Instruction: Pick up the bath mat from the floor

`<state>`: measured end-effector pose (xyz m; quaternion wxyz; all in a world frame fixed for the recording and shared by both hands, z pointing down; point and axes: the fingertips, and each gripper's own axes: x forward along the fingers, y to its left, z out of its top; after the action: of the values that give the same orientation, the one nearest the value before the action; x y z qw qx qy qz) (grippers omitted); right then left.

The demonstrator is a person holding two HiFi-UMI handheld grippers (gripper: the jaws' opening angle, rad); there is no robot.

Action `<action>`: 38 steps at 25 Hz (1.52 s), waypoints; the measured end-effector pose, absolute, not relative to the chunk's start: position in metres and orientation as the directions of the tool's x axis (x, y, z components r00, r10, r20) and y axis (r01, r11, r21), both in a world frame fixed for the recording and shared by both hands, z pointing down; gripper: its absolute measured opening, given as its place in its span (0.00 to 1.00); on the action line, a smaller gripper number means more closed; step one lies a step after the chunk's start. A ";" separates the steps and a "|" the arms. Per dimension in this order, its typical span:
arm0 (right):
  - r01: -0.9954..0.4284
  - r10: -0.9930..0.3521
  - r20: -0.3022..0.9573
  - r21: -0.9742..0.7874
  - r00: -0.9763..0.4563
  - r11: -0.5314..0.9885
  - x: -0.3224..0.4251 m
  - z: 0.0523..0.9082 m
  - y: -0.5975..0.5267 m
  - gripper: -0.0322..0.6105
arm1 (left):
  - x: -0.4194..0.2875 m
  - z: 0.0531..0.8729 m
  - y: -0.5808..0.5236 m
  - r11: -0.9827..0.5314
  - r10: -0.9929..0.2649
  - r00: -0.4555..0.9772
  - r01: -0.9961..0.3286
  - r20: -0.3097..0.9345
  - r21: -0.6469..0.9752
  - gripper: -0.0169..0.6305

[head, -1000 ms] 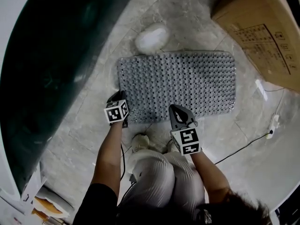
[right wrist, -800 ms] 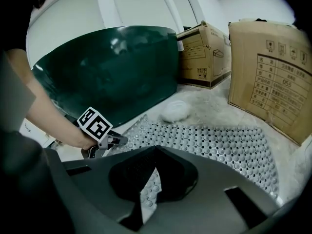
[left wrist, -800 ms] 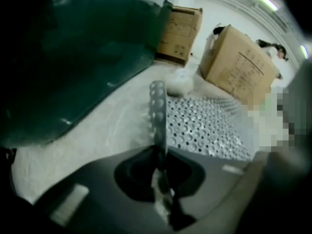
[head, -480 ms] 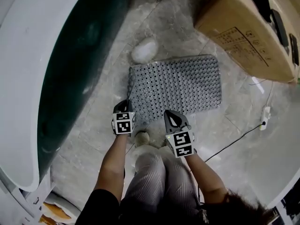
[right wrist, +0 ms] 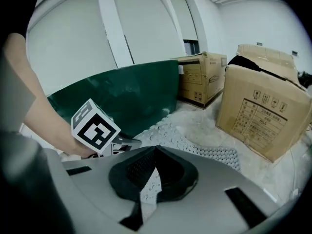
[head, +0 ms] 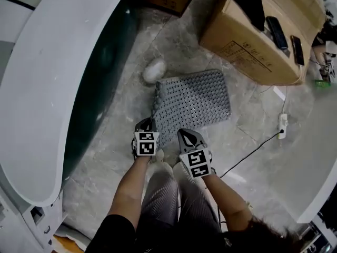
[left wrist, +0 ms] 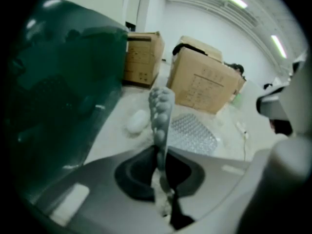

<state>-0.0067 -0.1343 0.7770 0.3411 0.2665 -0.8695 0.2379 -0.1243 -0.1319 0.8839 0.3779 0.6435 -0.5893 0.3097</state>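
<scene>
The grey studded bath mat (head: 194, 101) lies on the marble floor with its near edge raised. My left gripper (head: 147, 127) is shut on the mat's near left corner. In the left gripper view, that corner (left wrist: 161, 112) stands upright between the jaws of the left gripper (left wrist: 161, 165). My right gripper (head: 188, 138) is shut on the near edge, further right. In the right gripper view the mat (right wrist: 196, 145) runs out from between the jaws of the right gripper (right wrist: 150, 178), and the left gripper's marker cube (right wrist: 95, 126) shows beside it.
A dark green bathtub with a wide white rim (head: 63, 83) curves along the left. Cardboard boxes (head: 251, 40) stand beyond the mat. A white lump (head: 155, 70) lies by the mat's far left corner. A power strip (head: 282, 125) and its black cable lie to the right. The person's knees are below the grippers.
The view has risen away from the floor and swung. Both grippers have lifted the mat's near edge and drawn closer together, so the mat looks narrower and tilted.
</scene>
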 end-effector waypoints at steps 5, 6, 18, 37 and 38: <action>-0.653 -0.345 0.708 -0.215 -0.616 0.726 0.003 0.725 -0.147 0.05 | -0.106 0.823 -0.143 -0.067 -0.545 0.164 -0.986 0.822 0.152 0.05; -0.662 -0.355 0.707 -0.211 -0.611 0.720 0.005 0.716 -0.150 0.05 | -0.103 0.811 -0.145 -0.075 -0.551 0.173 -0.985 0.816 0.158 0.05; -0.724 -0.438 0.689 -0.184 -0.578 0.665 0.019 0.608 -0.173 0.05 | -0.082 0.667 -0.157 -0.208 -0.568 0.304 -0.952 0.765 0.224 0.05; -0.763 -0.528 0.632 -0.163 -0.567 0.626 0.056 0.493 -0.169 0.05 | -0.070 0.493 -0.129 -0.151 -0.656 0.382 -0.911 0.651 0.383 0.05; -0.765 -0.535 0.627 -0.157 -0.566 0.625 0.058 0.487 -0.170 0.05 | -0.072 0.485 -0.128 -0.149 -0.665 0.381 -0.910 0.642 0.386 0.05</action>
<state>0.0581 -0.1698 0.4874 0.2720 0.3783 -0.8593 0.2110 -0.0725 -0.1278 0.4848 0.3775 0.7402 -0.5322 0.1624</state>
